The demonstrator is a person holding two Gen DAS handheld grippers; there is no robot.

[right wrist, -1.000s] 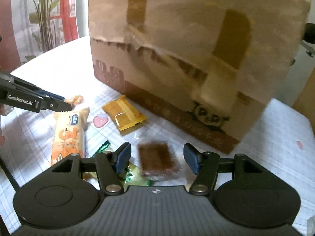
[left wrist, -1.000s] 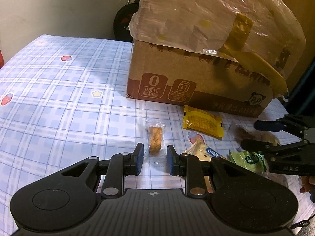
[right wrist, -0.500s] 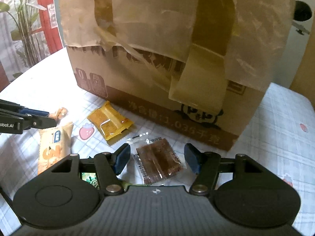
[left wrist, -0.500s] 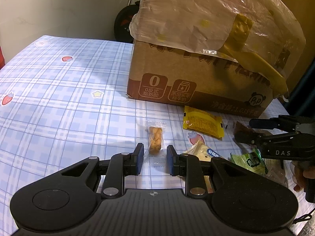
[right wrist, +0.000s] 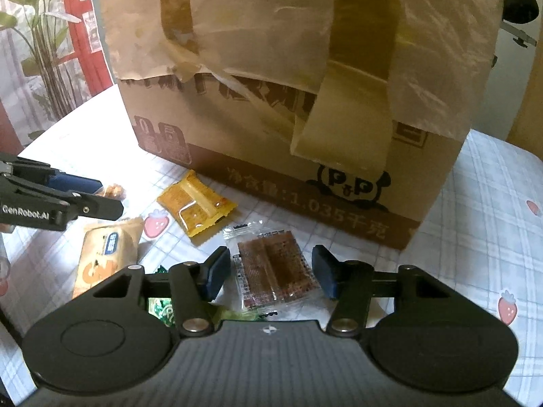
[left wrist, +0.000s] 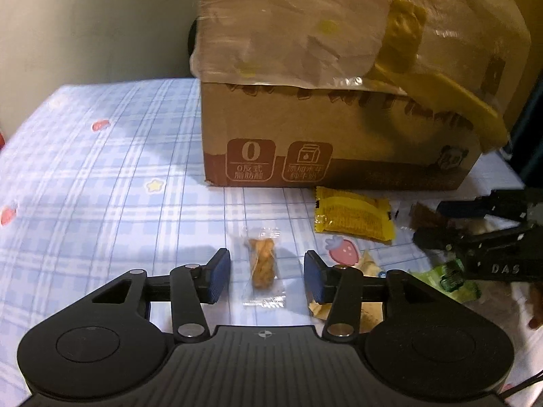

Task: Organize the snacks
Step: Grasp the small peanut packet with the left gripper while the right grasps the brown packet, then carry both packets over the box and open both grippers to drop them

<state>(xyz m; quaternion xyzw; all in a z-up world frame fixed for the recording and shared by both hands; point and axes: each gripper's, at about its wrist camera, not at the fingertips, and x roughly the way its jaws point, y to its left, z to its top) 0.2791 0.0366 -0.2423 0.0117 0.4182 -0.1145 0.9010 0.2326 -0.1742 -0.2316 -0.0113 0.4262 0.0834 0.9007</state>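
The box (right wrist: pixel 292 156) stands at the back of the table (left wrist: pixel 85 169), the snacks loose before it. Your left gripper (left wrist: pixel 266 279) is opening, its pads clear of the nut pack (left wrist: pixel 261 264) lying between them. Your right gripper (right wrist: pixel 268 273) is closing around the brown pack (right wrist: pixel 275 269), not yet pinching. Centre that flat pack, keep the fingertips low, and squeeze the wrapper's edges evenly so it doesn't slip.

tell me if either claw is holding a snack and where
Neither. Left claw is opening around the nut packet; right claw is closing around the brown packet, untouched.
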